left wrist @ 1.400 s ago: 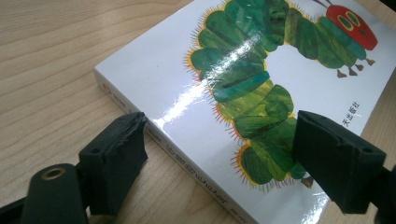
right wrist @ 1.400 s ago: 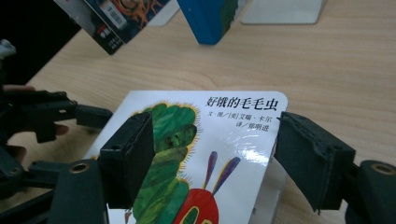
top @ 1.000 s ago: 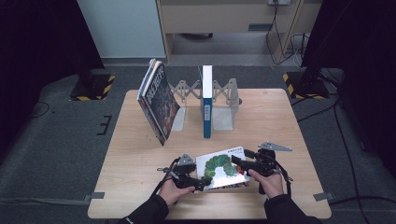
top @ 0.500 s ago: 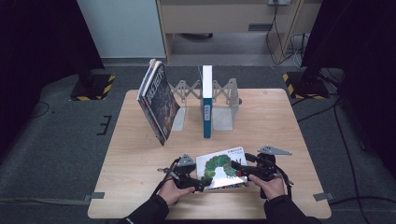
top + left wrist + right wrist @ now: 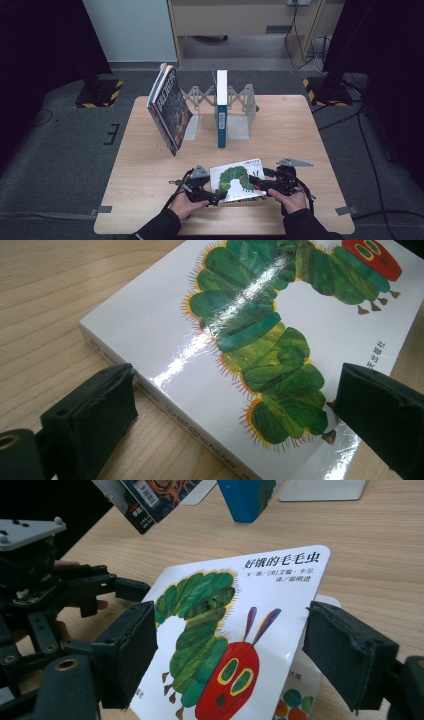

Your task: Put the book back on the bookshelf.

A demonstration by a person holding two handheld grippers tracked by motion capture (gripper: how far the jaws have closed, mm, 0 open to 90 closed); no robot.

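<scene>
a caterpillar picture book [image 5: 237, 180] is seen at the near edge of the wooden table [image 5: 150, 165], set between the two hand-held grippers. the left gripper [image 5: 204, 192] is placed against the book's left edge; in the left gripper view its jaws are spread wide, one black pad [image 5: 92, 407] resting on the table just beside the spine and the other over the cover's corner, and no grip on the book can be made out. the right gripper [image 5: 267, 184] is placed at the book's right edge; in the right gripper view its jaws stand wide open on either side of the cover, whose front corner appears lifted off a second picture book [image 5: 300, 700] lying beneath it. whether either pad touches the cover cannot be told.

compared with half a second ago, the book and both grippers are found in nearly the same places, with only a slight closing-in of the hands.

farther ahead of the grippers, a blue book [image 5: 221, 110] is stood upright in the metal book rack [image 5: 242, 107], and a dark-covered book [image 5: 170, 110] is leaned at the rack's left end.
</scene>
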